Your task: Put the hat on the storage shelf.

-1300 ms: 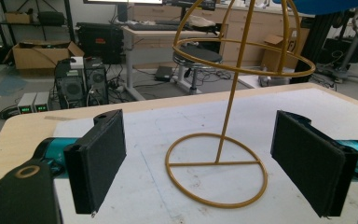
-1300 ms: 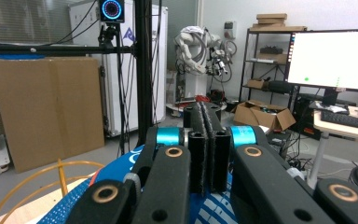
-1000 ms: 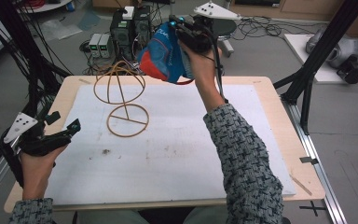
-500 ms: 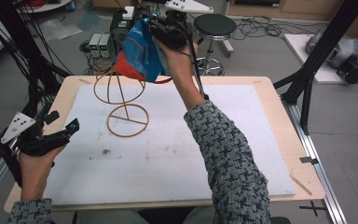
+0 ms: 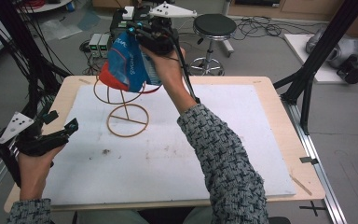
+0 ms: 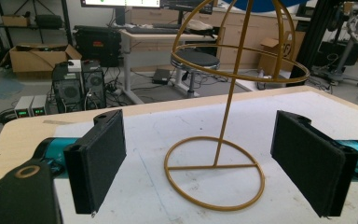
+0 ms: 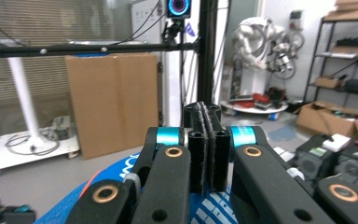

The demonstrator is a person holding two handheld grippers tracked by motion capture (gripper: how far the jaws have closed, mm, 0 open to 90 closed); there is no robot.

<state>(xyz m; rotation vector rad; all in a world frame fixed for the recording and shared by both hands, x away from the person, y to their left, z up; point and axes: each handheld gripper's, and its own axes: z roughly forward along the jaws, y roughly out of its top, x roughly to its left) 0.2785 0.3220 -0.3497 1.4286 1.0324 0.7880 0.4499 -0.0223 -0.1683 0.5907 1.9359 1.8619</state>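
Cluttered lab floor surrounds your white-topped bench. Your right gripper, at the upper middle of the high view, is clamped on a blue-and-red fabric cap, which hangs over the top of the gold wire hat stand. Your left gripper, at the lower left, rests with its jaws spread wide and holds nothing; the stand sits well apart from it.

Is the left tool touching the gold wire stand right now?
Apart. In the left gripper view the left tool stands open, with bare white board between its pads and the wire stand.
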